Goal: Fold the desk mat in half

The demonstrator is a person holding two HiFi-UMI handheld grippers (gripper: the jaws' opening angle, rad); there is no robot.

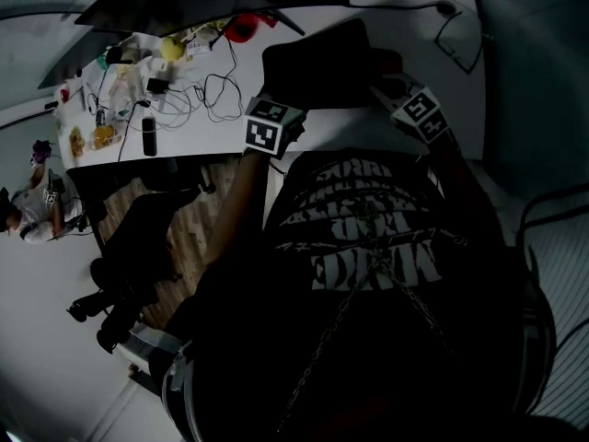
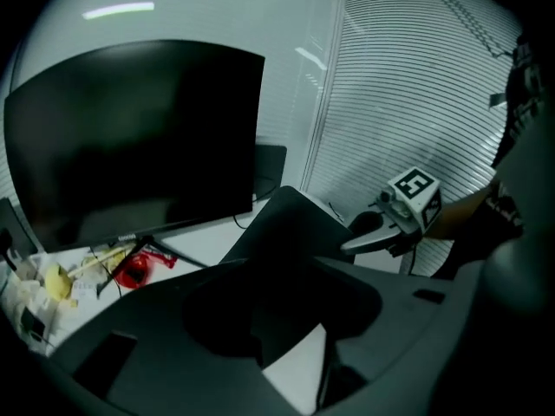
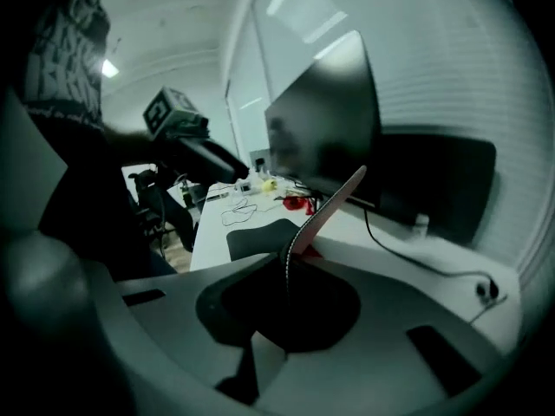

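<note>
**mat_q:** Which step is this? In the head view there's a tangle of cables [image 1: 207,95] at the upper left of the white surface [image 1: 212,141]. Right of that come the two marker cubes, with the black desk mat [image 1: 317,67] at upper centre, right in front of the person.

**foldguy:** Looks like the lift part of the fold to me. One edge of the mat is raised off the surface between the two grippers. In the right gripper view there's a dark patch lying flat at centre left, which I take for the rest of it. Not doubled over yet.

**mat_q:** And the grips?

**foldguy:** On the left hand-held gripper [image 2: 282,267] the jaws stand apart. The mat passes through the gap, but I don't see the pads pinching it. The right hand-held gripper [image 3: 286,263] is narrowed right down on the stitched edge. The mat stands up out of it at a tilt, pale underside showing.

**mat_q:** So what's next?

**foldguy:** My guess is the left one has to close on that edge first. Carried from one side only, the mat would probably sag and twist. After that, both swing the edge over to the opposite edge, line it up and lay it down. The monitor [image 2: 130,137] sits close behind, so the swing should stay low.
</note>
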